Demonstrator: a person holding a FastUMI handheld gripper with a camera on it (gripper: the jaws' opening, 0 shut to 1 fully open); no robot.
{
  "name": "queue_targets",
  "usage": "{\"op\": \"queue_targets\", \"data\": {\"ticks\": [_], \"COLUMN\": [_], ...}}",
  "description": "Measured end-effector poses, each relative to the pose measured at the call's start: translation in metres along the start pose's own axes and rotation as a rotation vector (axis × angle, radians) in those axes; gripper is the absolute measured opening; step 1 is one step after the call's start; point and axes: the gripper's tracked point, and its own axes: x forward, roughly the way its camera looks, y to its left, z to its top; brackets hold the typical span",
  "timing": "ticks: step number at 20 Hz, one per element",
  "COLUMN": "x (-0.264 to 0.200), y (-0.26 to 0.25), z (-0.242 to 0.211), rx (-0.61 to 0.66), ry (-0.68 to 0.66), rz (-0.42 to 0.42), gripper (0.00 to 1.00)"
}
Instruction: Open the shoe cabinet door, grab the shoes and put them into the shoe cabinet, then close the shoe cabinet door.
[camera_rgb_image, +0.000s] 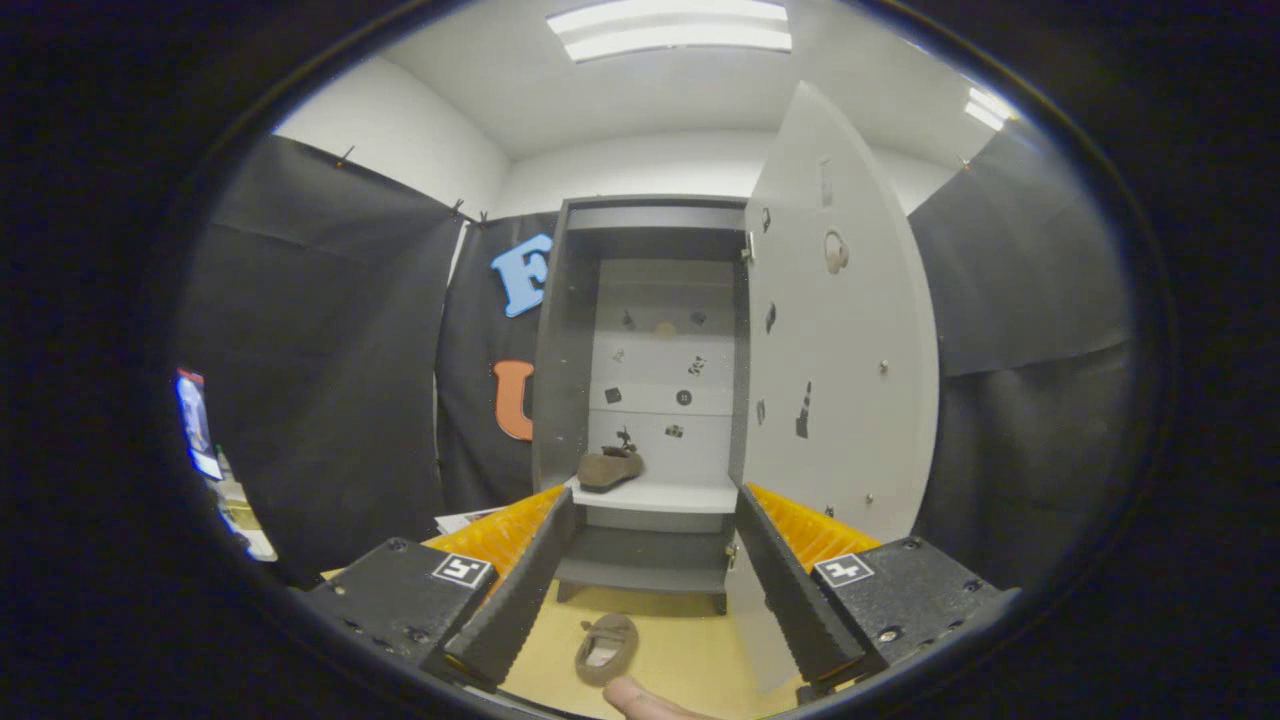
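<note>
Fingers of the gripper (650, 590) stand spread and empty, aimed at the floor shoe (606, 648); door (840, 330) open, other shoe (610, 467) already shelved in the cabinet (556, 350).

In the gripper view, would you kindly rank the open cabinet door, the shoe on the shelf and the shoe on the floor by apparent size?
1. cabinet door
2-3. shoe on the shelf and shoe on the floor look alike; the floor one is nearer, between the open gripper fingers, so unranked.
</note>
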Motion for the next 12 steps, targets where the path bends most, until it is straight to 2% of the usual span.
{"op": "queue_targets", "data": {"ticks": [8,12], "x": [0.055,0.085], "y": [0.037,0.060], "z": [-0.116,-0.193], "rx": [0.021,0.033], "ry": [0.081,0.217], "rz": [0.010,0.028], "gripper": [1.00,1.00]}}
